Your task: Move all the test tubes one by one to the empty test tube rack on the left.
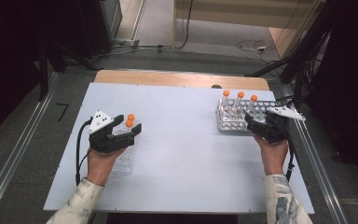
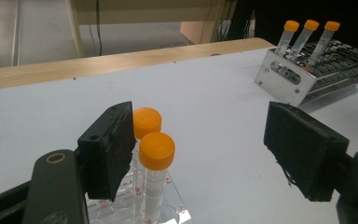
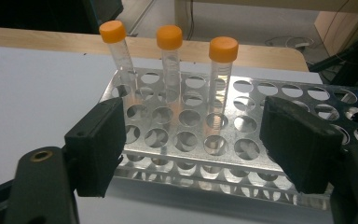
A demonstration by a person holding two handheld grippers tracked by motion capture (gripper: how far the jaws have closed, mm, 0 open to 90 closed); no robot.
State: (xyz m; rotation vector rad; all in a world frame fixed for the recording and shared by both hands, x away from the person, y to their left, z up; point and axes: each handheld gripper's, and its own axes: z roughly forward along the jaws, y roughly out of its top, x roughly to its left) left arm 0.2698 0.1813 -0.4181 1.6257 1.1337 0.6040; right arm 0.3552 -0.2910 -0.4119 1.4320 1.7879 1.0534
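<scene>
At left of the surface (image 1: 177, 140), left hand-held gripper (image 1: 127, 126) released, jaws spread beside two orange-capped tubes (image 2: 151, 154) standing in a clear rack (image 1: 123, 161); near tube just beside the left pad, not clamped. At right, right hand-held gripper (image 1: 253, 122) released, jaws apart at the metal rack (image 3: 223, 135), which holds three capped tubes (image 3: 170, 60) upright.

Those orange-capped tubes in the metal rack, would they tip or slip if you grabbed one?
The tubes lean loosely in the metal rack, so a nudge would probably tilt them. Their clear walls look smooth, perhaps slippery. They appear empty, so likely light.
</scene>
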